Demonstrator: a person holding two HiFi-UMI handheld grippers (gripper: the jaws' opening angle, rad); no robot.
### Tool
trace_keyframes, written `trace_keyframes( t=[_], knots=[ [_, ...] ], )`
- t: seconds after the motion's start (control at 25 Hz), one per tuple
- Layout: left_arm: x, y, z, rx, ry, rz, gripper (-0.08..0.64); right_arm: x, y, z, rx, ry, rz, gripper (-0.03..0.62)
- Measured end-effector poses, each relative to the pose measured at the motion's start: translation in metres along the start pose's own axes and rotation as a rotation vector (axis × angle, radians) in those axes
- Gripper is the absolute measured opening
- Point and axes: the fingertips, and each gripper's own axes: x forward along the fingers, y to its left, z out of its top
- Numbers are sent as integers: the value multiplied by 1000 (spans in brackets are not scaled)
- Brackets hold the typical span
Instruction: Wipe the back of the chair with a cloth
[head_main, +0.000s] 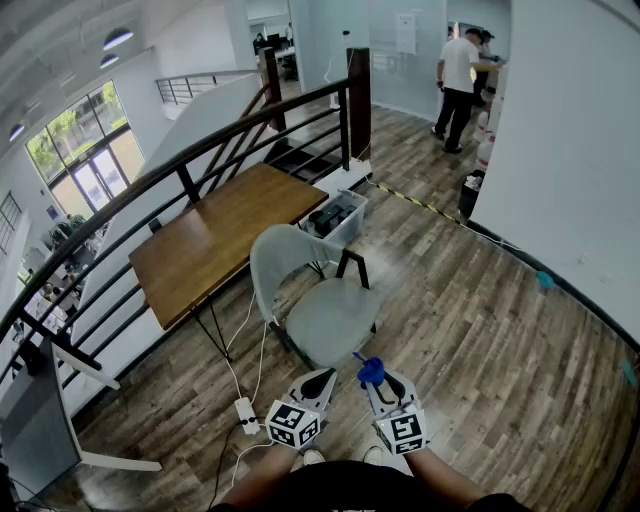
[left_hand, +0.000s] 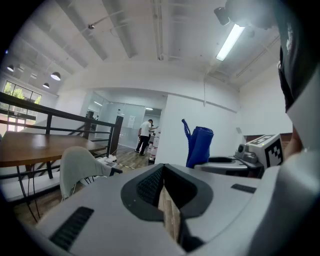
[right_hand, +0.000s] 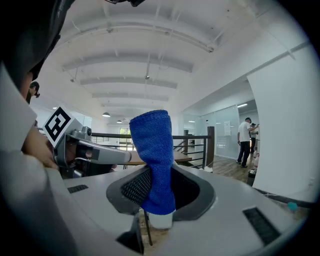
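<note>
Head view is showing the grey chair standing on the wooden floor just ahead of the person, its seat turning toward them and its curved back sitting on the far side, close to the wooden worktop. Nothing is touching the chair yet, so the wiping is not under way. The blue cloth is being pinched by its lower end in the right claw, with most of it standing free above the jaws. The left claw is pressed together with nothing in it, hovering beside the right one.

Several things are looking risky from here. With so little cloth in the pinch, rubbing could drag it loose. The chair is looking light, so a hard push may slide or tip it toward the worktop unless the free claw is steadying it. A power strip and its cables are lying on the floor near the person's feet, inviting a snag while stepping round.
</note>
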Motion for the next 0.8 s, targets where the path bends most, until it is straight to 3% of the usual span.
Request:
trace_keyframes(
  t=[0.8],
  knots=[
    [-37, 38, -2, -35, -9, -65, 6, 39, 47, 7, 8, 11, -34, 110]
  ],
)
